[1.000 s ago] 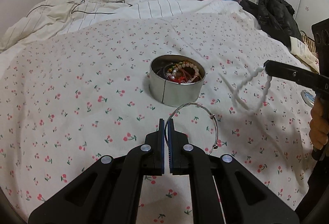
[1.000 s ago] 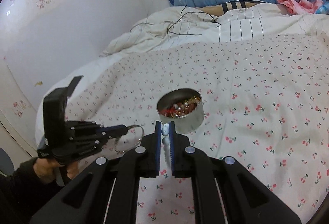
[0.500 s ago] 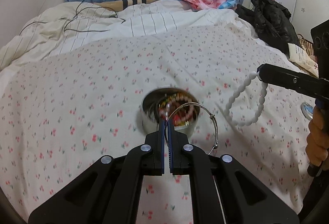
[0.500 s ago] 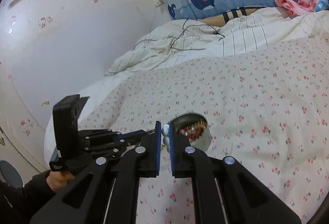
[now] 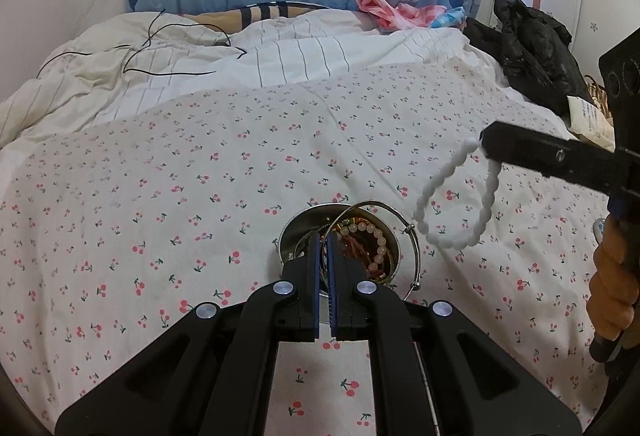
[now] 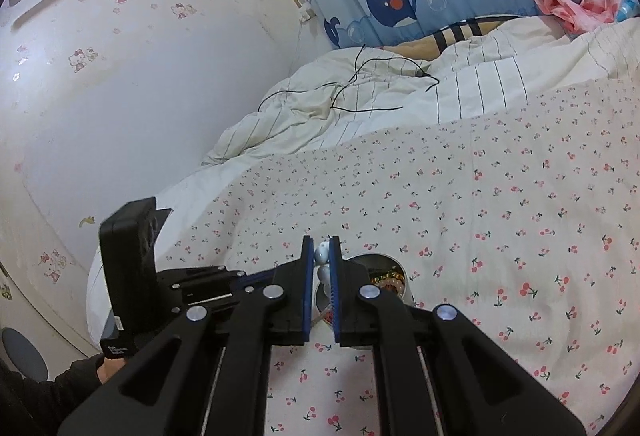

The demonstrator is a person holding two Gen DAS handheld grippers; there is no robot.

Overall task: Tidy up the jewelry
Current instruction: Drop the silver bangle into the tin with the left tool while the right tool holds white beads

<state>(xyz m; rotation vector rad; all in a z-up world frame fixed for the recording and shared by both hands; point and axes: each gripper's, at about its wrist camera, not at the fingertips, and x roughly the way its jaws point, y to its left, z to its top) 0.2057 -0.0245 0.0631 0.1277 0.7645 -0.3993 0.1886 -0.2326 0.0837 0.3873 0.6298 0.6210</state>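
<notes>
A round metal tin (image 5: 288, 242) sits on the bed, on the cherry sheet (image 5: 160, 196), and it already has beads and bangles heaped inside, so it looks like the home for all the jewelry. The left gripper (image 5: 322, 236) hangs over the near side of the tin with its jaws squeezed almost fully together on a thin silver bangle (image 5: 414, 236). The wire is so thin that the jaws have to pinch hard to keep it. The ring sticks out to the right, above the tin's mouth. The right gripper (image 6: 321, 250) is a bit to the right of the tin, and its jaws are nearly closed on a white bead bracelet (image 5: 452, 196). The loop of beads dangles down in the air, just beside the tin and not in it yet. I think both pieces are held up high so they can be let go over the tin and fall in with the rest.
</notes>
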